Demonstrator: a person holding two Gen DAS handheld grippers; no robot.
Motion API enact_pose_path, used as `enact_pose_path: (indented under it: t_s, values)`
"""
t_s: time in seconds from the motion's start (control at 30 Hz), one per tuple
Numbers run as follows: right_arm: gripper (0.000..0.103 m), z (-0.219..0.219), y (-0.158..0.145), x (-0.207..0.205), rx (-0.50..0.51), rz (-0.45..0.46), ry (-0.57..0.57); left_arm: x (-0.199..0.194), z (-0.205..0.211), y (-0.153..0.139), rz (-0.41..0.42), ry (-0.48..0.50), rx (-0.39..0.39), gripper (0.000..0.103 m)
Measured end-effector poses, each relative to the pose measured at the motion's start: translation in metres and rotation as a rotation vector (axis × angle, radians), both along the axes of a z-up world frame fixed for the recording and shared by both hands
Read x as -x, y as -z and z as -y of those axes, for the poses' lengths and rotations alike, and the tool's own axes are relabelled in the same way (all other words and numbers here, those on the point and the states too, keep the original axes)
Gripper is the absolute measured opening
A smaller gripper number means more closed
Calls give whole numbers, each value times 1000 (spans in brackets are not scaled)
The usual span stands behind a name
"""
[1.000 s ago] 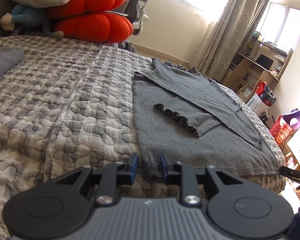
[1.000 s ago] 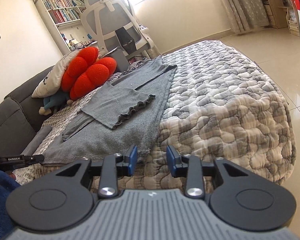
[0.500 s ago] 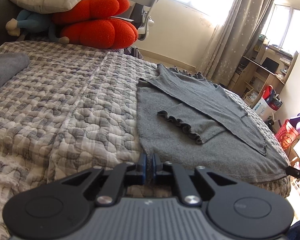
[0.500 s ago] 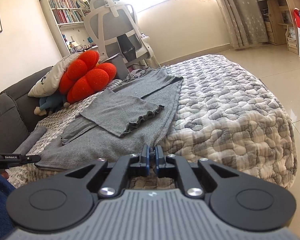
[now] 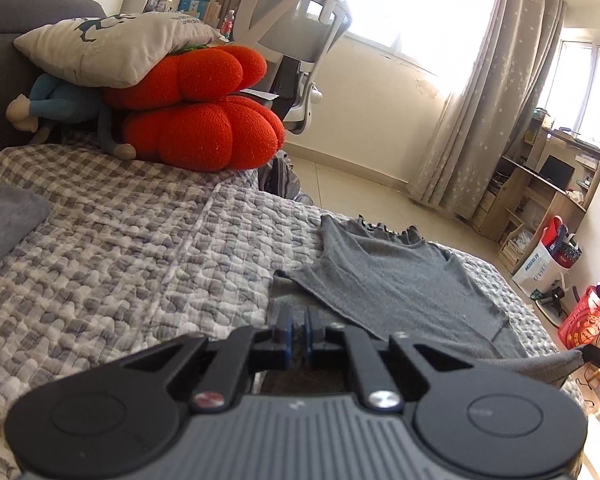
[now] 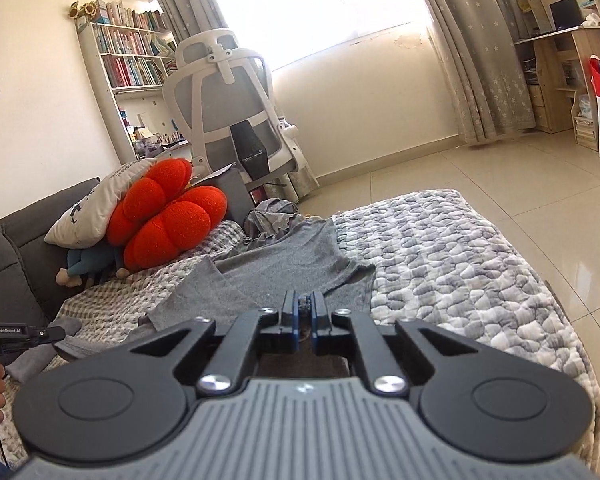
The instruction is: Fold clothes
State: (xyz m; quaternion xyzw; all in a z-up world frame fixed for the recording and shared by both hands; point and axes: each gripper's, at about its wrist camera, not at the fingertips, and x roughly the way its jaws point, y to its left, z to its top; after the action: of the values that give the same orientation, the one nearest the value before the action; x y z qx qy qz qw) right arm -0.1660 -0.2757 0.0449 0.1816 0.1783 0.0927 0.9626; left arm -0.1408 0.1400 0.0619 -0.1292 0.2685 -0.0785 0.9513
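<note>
Grey knit top [image 5: 396,280] fills the centre and right of my left wrist view, spread on the quilted bed cover [image 5: 120,264]. My left gripper [image 5: 296,334] sits at bottom centre, blue pads nearly together with a fold of the top's hem pinched between them; the cloth rises from the bed straight into the pads. Rest of the top runs away up and to the right, frilled edge at its far end near frame centre. At the right edge a lifted corner of the same hem stretches toward a black tip, the other tool. Red cushions [image 5: 204,120] stacked at upper left under a pale pillow [image 5: 112,46], well apart from the top. White office chair [image 5: 300,12] at top centre.

Right wrist view: my right gripper [image 6: 305,322] at lower centre, pads narrow, also clamped on the hem of the top [image 6: 284,264], fabric bunched in the slot. Top lies directly ahead of the fingers, reaching toward frame centre, on the bed cover [image 6: 440,264]. Left gripper [image 6: 32,334] at far left edge, a hand below it, grey cloth hanging at its tip; its grip is too small to judge from here. Cushions [image 6: 168,216] at centre left, chair [image 6: 232,112] above centre, bookshelf [image 6: 128,56] at upper left.
</note>
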Motion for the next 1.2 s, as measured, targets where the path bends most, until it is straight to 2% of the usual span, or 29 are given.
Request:
enact_pose_path:
  t_s: [0.17,0.43,0.5,0.63,0.9,0.97,1.03,1.07,1.13,1.2]
  values:
    - [8,4,-9,-69,26,-24,14,-72,8,-12,-17,-39,2,6]
    - [8,20,-2,-177,-18,-163,69,-175,28,-9,-72,-51,1,6]
    - [8,24,1,-198,-35,-188,76,-196,32,-4,-97,-62,5,6]
    - [8,30,8,-230,-49,-225,88,-243,40,14,-165,-108,-34,6]
    - [7,34,17,-274,-10,-253,103,-290,53,28,-200,-128,-74,6]
    - [1,35,18,-282,4,-256,117,-298,55,31,-201,-132,-93,3]
    - [1,38,21,-286,11,-250,121,-301,51,30,-206,-144,-92,4]
    - [2,38,22,-285,21,-248,101,-302,47,30,-213,-159,-80,4]
    - [7,38,24,-281,50,-230,43,-295,32,27,-204,-145,-2,5]
    - [18,37,23,-276,99,-213,11,-289,23,24,-183,-109,6,11]
